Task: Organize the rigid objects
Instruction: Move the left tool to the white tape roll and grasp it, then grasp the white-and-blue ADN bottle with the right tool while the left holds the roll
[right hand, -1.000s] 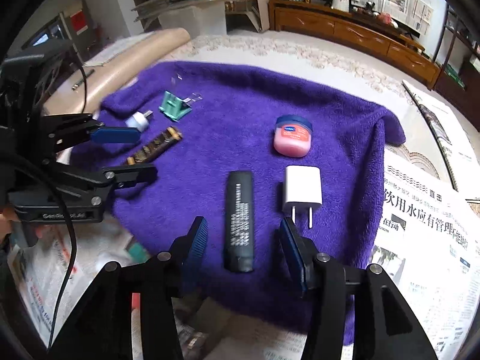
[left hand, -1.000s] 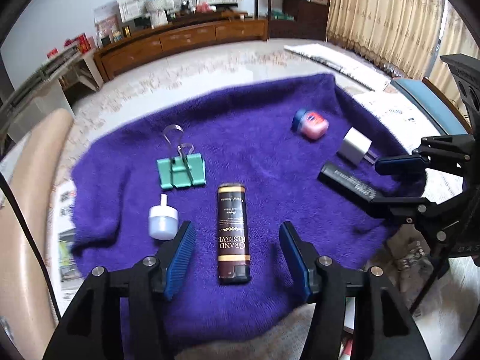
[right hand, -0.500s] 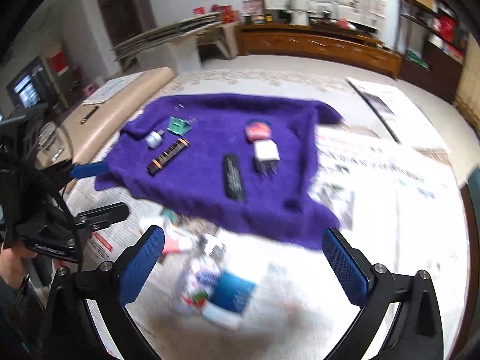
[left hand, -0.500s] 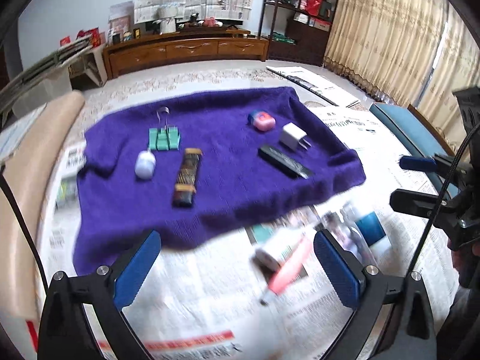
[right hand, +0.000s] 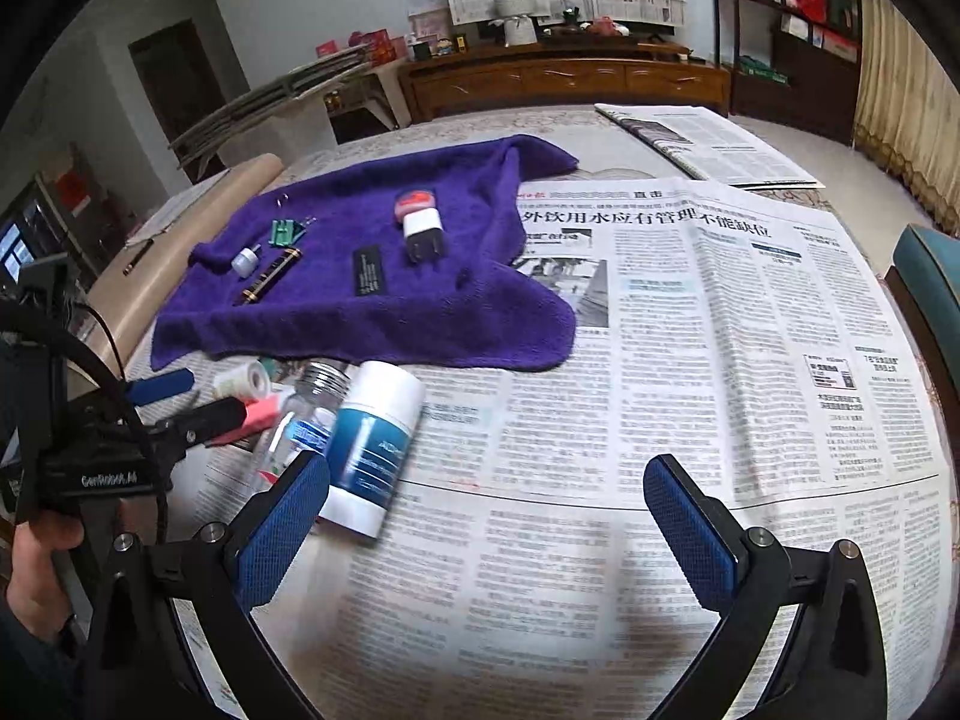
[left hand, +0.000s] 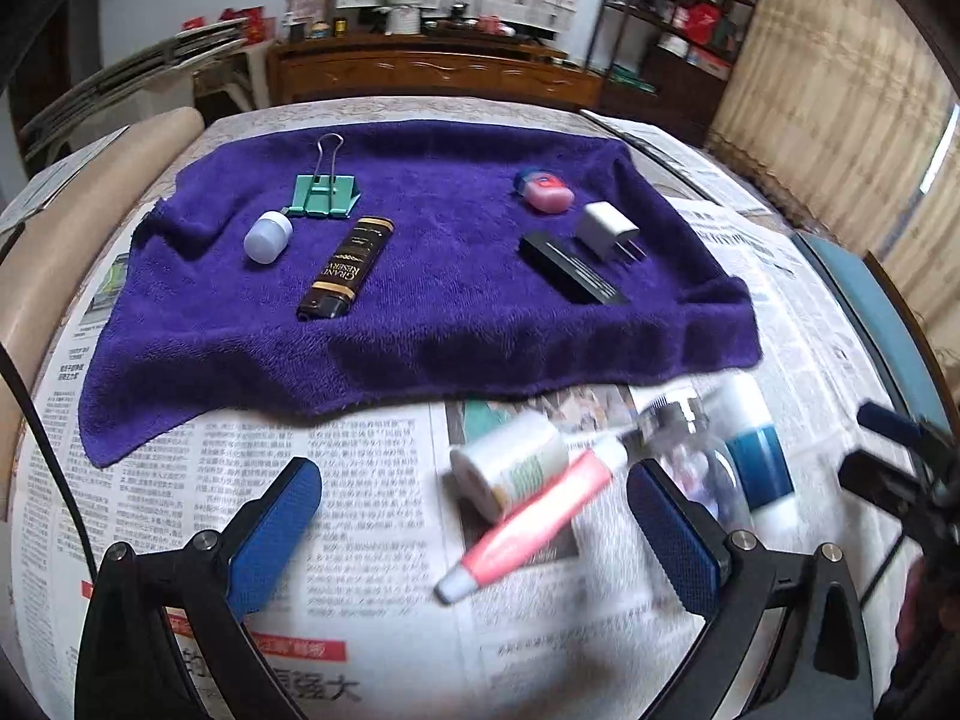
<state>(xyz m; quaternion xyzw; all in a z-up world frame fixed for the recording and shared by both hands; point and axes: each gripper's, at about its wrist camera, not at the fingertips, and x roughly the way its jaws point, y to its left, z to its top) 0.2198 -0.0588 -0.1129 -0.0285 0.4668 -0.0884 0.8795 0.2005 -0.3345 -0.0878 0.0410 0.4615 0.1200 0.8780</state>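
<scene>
A purple towel (left hand: 456,324) (right hand: 384,324) lies on the newspaper-covered table. On it lie a green binder clip (left hand: 326,195), a small white bulb (left hand: 267,236), a dark lighter (left hand: 348,276), a pink jar (left hand: 545,192), a white charger plug (left hand: 607,230) and a black stick (left hand: 573,276). In front of the towel lie a white roll (left hand: 510,471), a pink tube (left hand: 528,531), a clear bottle (right hand: 306,414) and a white and blue tube (right hand: 375,447). My left gripper (left hand: 474,540) is open and empty above the pink tube. My right gripper (right hand: 486,534) is open and empty over newspaper.
Newspaper (right hand: 720,330) covers the table to the right of the towel. A beige roll (left hand: 36,276) lies along the table's left edge. A blue chair (right hand: 930,276) stands at the right edge. A wooden cabinet (left hand: 432,75) is far behind.
Both grippers have pulled back from the towel and opened wide. The cluster of bottles and tubes in front of the towel has come into view.
</scene>
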